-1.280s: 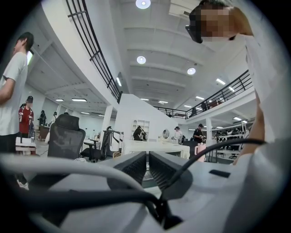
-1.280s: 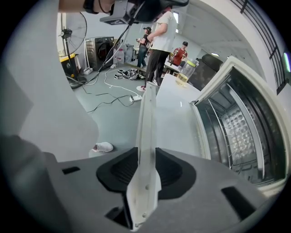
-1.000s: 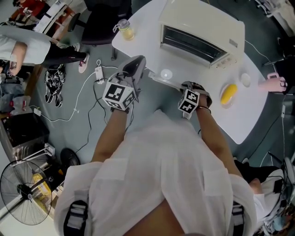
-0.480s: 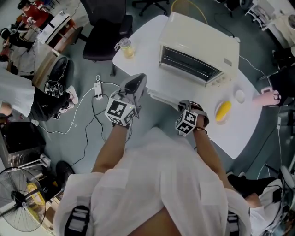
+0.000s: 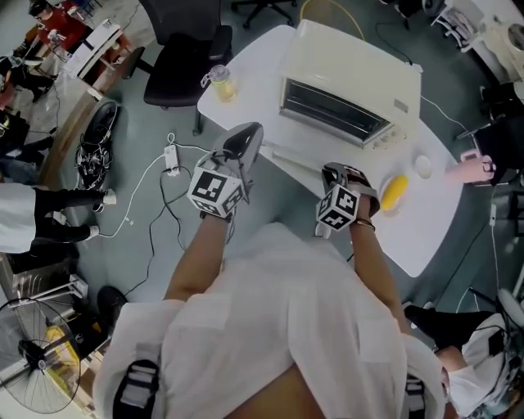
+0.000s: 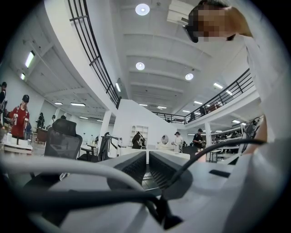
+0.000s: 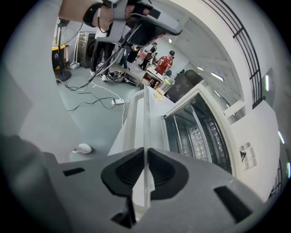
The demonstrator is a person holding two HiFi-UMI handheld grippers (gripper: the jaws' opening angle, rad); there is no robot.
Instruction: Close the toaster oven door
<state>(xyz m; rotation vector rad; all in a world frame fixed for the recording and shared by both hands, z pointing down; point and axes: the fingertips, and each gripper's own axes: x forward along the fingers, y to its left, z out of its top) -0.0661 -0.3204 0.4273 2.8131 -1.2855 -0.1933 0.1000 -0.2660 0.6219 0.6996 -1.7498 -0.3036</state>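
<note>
Right tongs [image 7: 145, 154], their jaws just closing, pinch the open door's [image 5: 295, 161] near edge so it can swing up to the toaster oven [image 5: 360, 69]; left tongs [image 6: 148, 154] wait clenched, empty.

The location is a large open-plan laboratory or office hall. In the left gripper view, a mezzanine railing [image 6: 91, 54] curves along the upper left under recessed ceiling lights [image 6: 142, 9], and people [image 6: 20, 116] stand at the left edge. In the head view, an office chair [image 5: 184, 61] at the top, a power strip [image 5: 173, 159] with cables on the grey floor and a pedestal fan [image 5: 33, 348] at the lower left surround a white table [image 5: 426, 221] bearing a toaster oven [image 5: 360, 65].
</note>
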